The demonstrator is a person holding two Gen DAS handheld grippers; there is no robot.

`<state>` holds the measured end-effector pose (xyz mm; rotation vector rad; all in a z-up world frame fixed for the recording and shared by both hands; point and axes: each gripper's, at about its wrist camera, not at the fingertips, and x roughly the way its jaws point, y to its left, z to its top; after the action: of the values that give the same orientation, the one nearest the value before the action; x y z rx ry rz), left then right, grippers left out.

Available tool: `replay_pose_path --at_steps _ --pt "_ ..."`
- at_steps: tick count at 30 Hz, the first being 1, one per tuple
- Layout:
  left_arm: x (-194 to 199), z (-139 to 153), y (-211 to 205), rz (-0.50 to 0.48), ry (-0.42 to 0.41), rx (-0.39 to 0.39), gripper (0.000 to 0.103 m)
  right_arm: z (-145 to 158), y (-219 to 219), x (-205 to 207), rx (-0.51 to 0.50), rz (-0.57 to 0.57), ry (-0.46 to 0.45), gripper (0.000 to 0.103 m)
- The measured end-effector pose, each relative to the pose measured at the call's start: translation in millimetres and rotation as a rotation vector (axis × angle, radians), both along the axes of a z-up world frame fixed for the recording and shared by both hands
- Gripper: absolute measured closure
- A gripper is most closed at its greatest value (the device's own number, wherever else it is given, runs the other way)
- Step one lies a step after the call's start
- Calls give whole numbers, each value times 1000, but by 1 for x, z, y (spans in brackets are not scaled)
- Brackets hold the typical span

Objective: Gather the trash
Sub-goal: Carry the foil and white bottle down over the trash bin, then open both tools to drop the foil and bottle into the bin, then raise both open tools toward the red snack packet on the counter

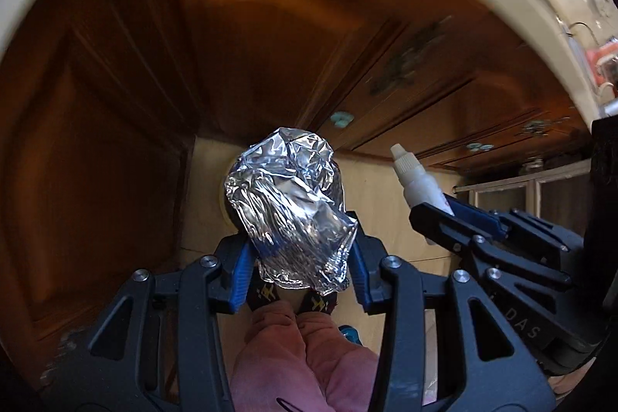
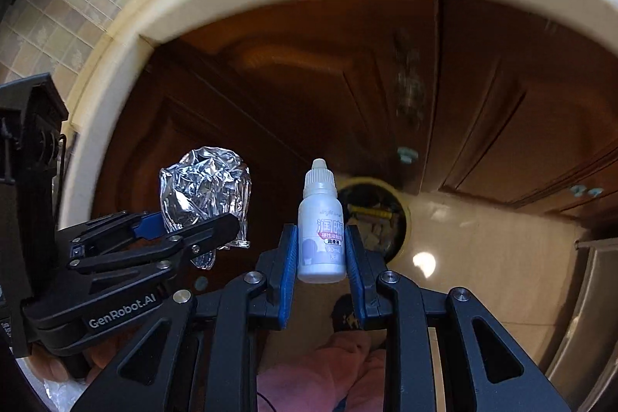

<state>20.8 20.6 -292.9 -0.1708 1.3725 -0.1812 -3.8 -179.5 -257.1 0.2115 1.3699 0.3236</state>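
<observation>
foil ball [image 1: 287,207] hides bin, cabinets [image 1: 154,64] blurred

Left tongs [image 1: 299,267] point steeply downward, blue pads clamped on a crumpled foil ball [image 1: 287,207]. Right tongs [image 2: 320,257] alongside, just to the right, also angled down, pads pressed on both sides of a small white dropper bottle [image 2: 321,230], held upright. Pink-trousered legs [image 1: 305,361] below both tongs.
</observation>
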Motion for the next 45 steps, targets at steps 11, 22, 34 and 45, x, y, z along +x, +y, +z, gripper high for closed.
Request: replay_pose_path --at_steps 11,22,34,45 --pt "28 -142 11 -9 136 -3 64 -164 5 18 -22 -11 160 79" --pt "38 -181 5 -36 184 42 46 -227 -1 46 18 -55 238 74" --pt "42 -174 12 -11 172 85 24 -212 -10 50 20 -77 211 61" --pt "28 -95 10 -4 113 77 22 -148 -18 32 27 -68 165 61"
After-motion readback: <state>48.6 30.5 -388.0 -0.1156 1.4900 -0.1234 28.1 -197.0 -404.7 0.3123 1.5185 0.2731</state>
